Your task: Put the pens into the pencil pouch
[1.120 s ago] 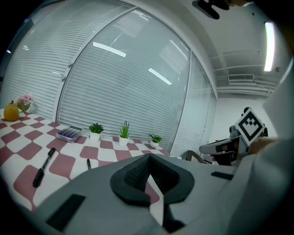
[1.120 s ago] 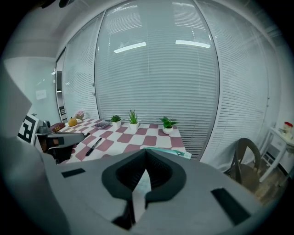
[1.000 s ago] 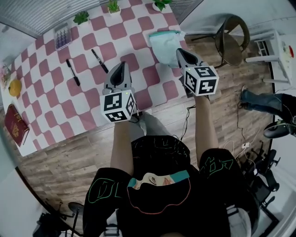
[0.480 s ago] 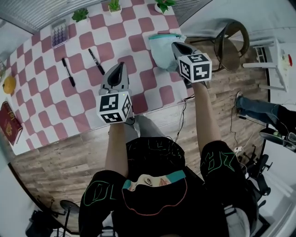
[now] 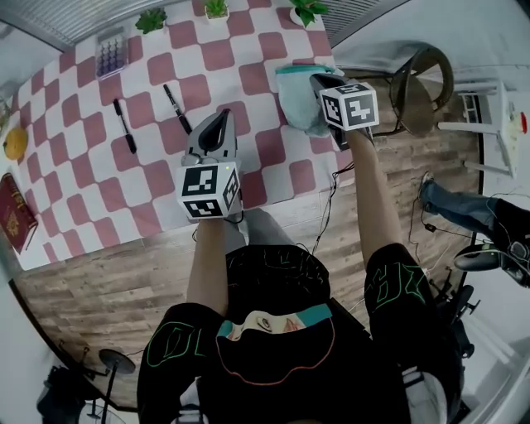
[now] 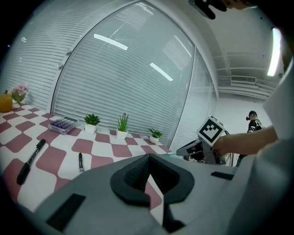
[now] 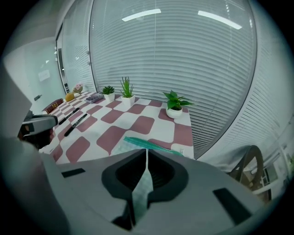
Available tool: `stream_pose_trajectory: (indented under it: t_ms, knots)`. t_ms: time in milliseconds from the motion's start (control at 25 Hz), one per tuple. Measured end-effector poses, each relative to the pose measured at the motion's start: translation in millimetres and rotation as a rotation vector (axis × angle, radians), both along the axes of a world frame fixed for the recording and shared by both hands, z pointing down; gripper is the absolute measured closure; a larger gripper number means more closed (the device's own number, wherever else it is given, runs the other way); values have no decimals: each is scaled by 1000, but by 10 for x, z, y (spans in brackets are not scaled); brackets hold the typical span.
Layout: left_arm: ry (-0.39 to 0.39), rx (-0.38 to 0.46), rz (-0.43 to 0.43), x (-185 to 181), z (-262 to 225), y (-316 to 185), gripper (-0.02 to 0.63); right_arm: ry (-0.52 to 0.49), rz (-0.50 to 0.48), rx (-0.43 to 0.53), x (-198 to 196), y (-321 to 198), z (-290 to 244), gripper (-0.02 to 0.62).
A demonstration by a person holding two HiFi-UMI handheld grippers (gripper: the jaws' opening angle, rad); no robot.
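A pale teal pencil pouch [image 5: 300,98] lies at the right end of the checkered table [image 5: 91,190]. My right gripper [image 5: 320,82] is shut on the pouch's right edge. In the right gripper view a fold of pouch [image 7: 138,148] fabric is pinched between the jaws of that gripper [image 7: 146,176]. Two black pens [image 5: 124,126] [image 5: 176,108] lie apart on the cloth, left of the pouch, and show as pens [image 7: 69,115] [image 7: 75,124] in that view too. My left gripper [image 5: 222,118] hovers shut and empty over the table's middle, right of the nearer pen [image 6: 80,161].
Three small potted plants [image 5: 217,8] line the far edge, with a box of purple items [image 5: 110,56] beside them. A red book [image 5: 15,222] and an orange fruit [image 5: 12,142] sit at the left end. A round chair [image 5: 422,79] stands beyond the table's right edge.
My right gripper has moved forward and down at the pouch's right side. My left gripper has stayed about where it was, and the pens lie unmoved.
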State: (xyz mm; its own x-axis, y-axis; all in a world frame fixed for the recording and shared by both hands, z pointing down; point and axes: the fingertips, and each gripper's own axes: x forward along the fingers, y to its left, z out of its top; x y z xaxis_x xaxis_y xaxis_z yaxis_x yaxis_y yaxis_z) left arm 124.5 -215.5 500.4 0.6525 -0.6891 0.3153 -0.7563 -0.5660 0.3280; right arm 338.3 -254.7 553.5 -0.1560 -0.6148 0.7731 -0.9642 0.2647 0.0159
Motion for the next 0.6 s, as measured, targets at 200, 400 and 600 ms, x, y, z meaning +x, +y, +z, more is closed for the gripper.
stream_pose_trajectory:
  t_ms: [200,400,600]
  knots:
    - [0,-11,3,30,42,-41,607,13,-14,-54,-4,-73,183,526]
    - [3,-21,12,56,79,-70,607,-19,-10,-107,-27,-143,307,412]
    - [4,-27,32,120,103,-52,607,-74,21,-163,-35,-182,441,356]
